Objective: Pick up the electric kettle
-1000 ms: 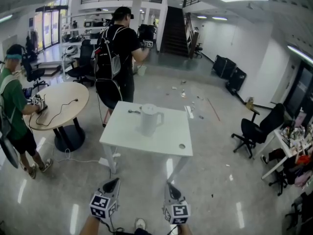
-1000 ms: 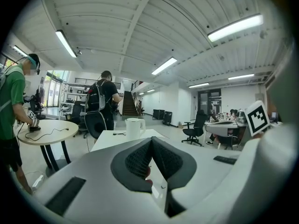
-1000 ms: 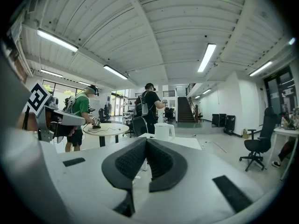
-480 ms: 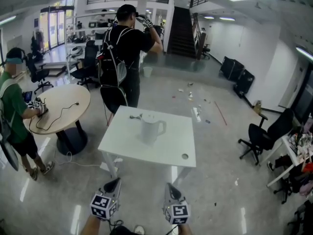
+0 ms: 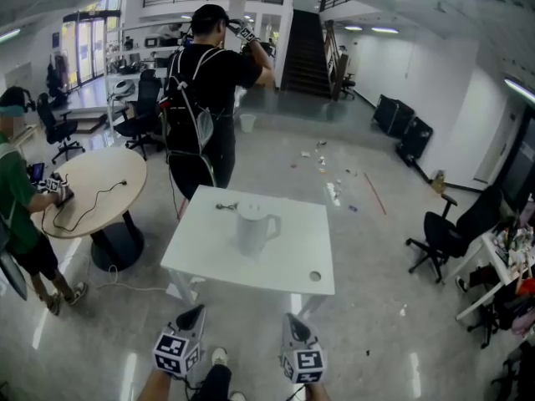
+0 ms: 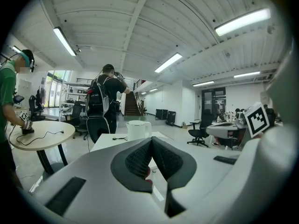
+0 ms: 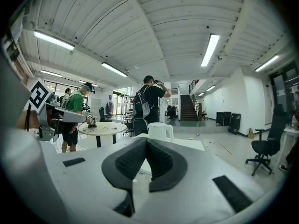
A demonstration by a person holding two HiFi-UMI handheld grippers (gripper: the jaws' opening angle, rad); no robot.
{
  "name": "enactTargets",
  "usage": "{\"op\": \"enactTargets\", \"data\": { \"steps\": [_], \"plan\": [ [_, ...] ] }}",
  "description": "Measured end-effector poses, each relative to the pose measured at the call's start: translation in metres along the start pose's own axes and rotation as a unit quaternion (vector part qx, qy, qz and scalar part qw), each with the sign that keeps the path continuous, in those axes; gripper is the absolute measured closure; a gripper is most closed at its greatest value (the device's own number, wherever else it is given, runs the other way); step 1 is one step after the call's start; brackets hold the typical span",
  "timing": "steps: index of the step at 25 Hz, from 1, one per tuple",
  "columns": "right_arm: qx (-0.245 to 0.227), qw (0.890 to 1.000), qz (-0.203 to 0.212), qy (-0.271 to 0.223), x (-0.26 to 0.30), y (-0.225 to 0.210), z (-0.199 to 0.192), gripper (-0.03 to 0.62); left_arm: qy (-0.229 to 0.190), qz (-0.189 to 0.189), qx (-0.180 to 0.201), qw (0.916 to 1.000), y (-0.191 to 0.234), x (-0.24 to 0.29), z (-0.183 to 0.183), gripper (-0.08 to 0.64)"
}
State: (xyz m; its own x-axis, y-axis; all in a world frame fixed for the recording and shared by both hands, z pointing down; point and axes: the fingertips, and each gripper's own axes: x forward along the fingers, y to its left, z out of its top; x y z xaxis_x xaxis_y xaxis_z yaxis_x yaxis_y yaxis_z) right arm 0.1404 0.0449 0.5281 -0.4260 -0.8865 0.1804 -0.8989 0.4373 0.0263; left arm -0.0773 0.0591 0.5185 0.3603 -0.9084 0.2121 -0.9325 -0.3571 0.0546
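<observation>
A white electric kettle (image 5: 252,227) stands upright near the middle of a white square table (image 5: 284,270), its handle to the right. It also shows ahead in the left gripper view (image 6: 138,129) and the right gripper view (image 7: 159,130). My left gripper (image 5: 194,313) and right gripper (image 5: 289,318) hang side by side at the bottom of the head view, well short of the table's near edge. Both are shut with nothing between the pads (image 6: 150,158) (image 7: 145,157).
A person in black with a backpack (image 5: 201,98) stands just beyond the table. A second person in green (image 5: 18,207) is at a round table (image 5: 92,182) on the left. A small dark item (image 5: 224,206) and a round disc (image 5: 314,276) lie on the white table. Office chairs (image 5: 443,236) stand to the right.
The white table and kettle have drawn nearer in the head view as I walk forward. The person in black has raised an arm to the head.
</observation>
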Motion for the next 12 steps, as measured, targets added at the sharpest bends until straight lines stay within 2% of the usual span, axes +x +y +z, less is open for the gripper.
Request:
{"op": "enactTargets", "data": {
  "steps": [7, 12],
  "plan": [
    [0.006, 1.000, -0.011, 0.001, 0.053, 0.004, 0.000, 0.581, 0.005, -0.010, 0.001, 0.9999, 0.046, 0.036, 0.001, 0.552],
    [0.007, 1.000, 0.004, -0.007, 0.096, -0.005, 0.008, 0.581, 0.010, -0.022, 0.005, 0.9997, 0.066, 0.079, 0.003, 0.552]
  ]
}}
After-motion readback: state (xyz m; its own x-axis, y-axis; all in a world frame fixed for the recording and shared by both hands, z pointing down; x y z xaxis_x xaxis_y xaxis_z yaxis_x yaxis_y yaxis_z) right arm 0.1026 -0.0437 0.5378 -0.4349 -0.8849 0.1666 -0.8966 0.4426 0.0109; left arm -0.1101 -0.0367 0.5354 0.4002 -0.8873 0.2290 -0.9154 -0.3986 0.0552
